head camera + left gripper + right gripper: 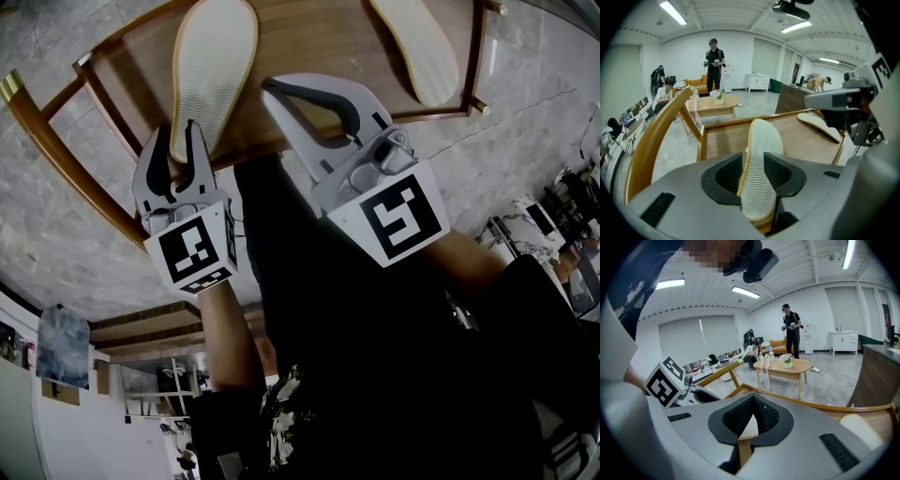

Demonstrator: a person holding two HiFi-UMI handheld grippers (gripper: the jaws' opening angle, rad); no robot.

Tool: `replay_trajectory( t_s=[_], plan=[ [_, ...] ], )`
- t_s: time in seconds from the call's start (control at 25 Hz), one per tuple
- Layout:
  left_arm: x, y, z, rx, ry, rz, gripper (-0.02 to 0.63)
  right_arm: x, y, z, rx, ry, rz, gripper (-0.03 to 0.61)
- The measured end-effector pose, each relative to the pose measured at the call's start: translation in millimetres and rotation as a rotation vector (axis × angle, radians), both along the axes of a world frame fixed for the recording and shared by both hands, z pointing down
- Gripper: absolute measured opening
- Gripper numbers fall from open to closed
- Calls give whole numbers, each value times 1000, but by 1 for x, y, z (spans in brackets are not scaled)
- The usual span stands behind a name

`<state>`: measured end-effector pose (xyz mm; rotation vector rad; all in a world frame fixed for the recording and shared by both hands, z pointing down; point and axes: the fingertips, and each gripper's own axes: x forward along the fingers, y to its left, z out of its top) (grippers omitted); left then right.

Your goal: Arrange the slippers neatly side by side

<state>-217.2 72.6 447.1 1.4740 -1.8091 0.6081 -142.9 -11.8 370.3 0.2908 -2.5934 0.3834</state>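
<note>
marble floor, white walls, ceiling strip lights (lit)

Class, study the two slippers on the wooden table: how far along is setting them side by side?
Nothing looks done: the left slipper and right slipper lie far apart on the table. In hand: the open left claw straddles the left slipper's heel, not gripping; the right claw is shut, empty. Left: grip and pair them.
</note>
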Motion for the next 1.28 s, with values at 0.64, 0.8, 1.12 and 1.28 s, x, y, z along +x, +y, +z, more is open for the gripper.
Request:
replay_trajectory(
  t_s=[0.64,0.8,1.12,1.28],
  plan=[
    [-5,-1,48,-106,95,43,198,-7,3,6,-10,-3,0,-2],
    [-4,0,52,-121,141,31,196,-6,4,4,-7,0,1,-2],
    [0,0,42,-103,118,51,91,-8,17,-3,3,-9,-17,-2],
    [0,2,34,-86,97,39,54,-4,19,-4,5,-5,-23,-2]
  ],
)
